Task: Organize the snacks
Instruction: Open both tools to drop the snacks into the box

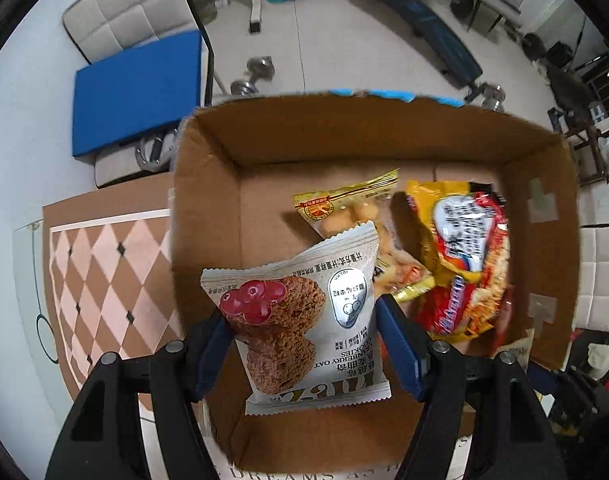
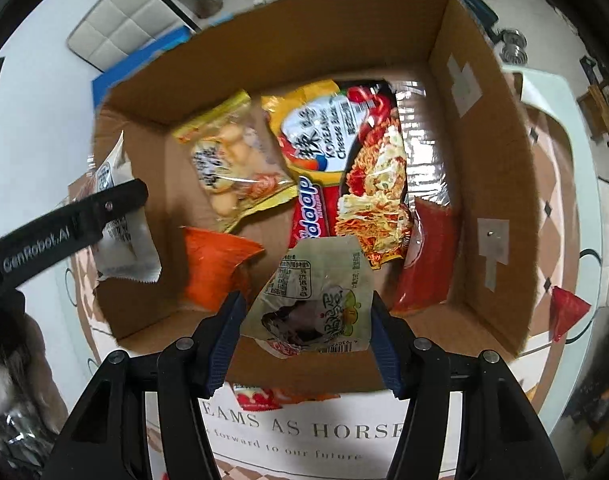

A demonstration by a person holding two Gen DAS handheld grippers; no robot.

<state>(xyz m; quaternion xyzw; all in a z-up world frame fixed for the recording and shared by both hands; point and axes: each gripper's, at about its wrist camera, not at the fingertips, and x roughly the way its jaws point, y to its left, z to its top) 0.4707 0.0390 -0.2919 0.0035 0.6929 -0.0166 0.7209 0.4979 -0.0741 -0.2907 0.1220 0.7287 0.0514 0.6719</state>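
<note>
Landmark: open cardboard box (image 1: 208, 184) on the patterned table mat (image 1: 104, 272).

Left gripper (image 1: 304, 322) is clamped on a white cranberry oat cookie pack (image 1: 300, 320), blue pads pressed against both side edges. The pack is held upright above the box's near-left corner, partly over the left wall, clear of the box floor.

Right gripper (image 2: 306, 320) is clamped on a small pale-green snack packet (image 2: 316, 292), pads pressed on both sides. The packet is held above the box's near wall, over the interior.

Already lying on the box floor: a red-and-yellow cheese noodle pack (image 2: 344, 168) near the middle-right, a yellow bag of round biscuits (image 2: 232, 156) just left of it and touching it, an orange packet (image 2: 212, 268) toward the near wall, a red packet (image 2: 428, 252) along the right side by the noodle pack.

In the right wrist view the left gripper's black arm (image 2: 64, 224) is seen at the box's left wall with the cookie pack hanging below it.

A red triangular packet (image 2: 566, 312) lies outside the box, right of its right wall, on the mat.
</note>
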